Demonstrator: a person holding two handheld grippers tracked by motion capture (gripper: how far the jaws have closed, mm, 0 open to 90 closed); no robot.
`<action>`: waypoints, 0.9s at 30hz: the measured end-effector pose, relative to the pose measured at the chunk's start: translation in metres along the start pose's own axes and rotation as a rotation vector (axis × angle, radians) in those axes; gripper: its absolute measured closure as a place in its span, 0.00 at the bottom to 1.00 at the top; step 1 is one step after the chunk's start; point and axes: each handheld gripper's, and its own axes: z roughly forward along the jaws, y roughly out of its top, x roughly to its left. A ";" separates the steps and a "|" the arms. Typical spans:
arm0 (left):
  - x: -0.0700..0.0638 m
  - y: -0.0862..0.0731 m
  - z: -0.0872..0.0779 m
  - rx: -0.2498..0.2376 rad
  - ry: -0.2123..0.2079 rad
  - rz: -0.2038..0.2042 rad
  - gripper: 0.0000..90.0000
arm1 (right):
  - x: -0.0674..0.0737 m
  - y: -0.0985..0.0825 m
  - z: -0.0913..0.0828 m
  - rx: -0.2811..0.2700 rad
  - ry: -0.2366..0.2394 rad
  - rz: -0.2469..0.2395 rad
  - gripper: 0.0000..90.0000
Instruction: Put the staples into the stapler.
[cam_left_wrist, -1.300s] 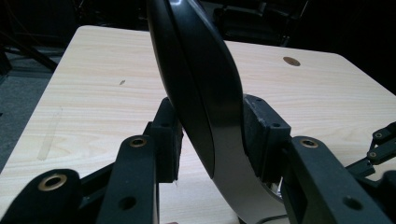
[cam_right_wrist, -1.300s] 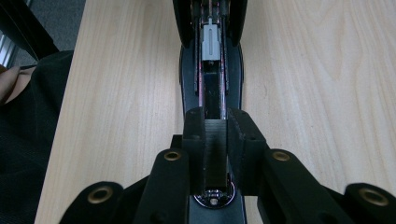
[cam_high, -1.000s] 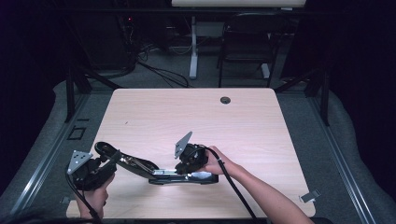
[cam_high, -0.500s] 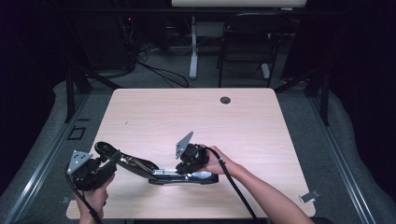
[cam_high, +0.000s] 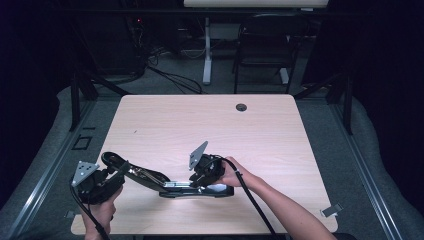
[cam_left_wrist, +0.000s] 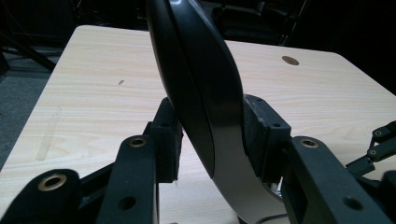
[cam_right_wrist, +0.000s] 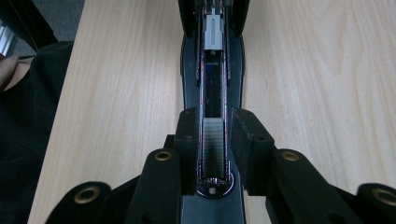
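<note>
Stapler (cam_high: 195, 189) lay opened out near the front edge of your desk (cam_high: 210, 125), its base flat on the wood and its black top cover (cam_left_wrist: 201, 88) swung back and up to your left. Your left claw (cam_high: 116, 172) was clenched on that raised cover, one pad on each side. Your right claw (cam_high: 202, 175) was clamped across the open magazine, where a strip of staples (cam_right_wrist: 215, 144) showed between its pads.
</note>
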 end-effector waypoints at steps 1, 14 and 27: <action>0.000 0.000 0.000 0.001 -0.001 0.000 0.67 | 0.000 0.000 -0.001 0.004 -0.006 -0.006 0.79; 0.000 0.000 0.000 0.001 -0.002 -0.001 0.67 | 0.002 0.000 -0.018 -0.046 -0.050 0.049 0.60; 0.000 0.000 0.000 0.002 -0.004 -0.001 0.67 | 0.014 0.001 -0.046 -0.085 -0.160 0.087 0.59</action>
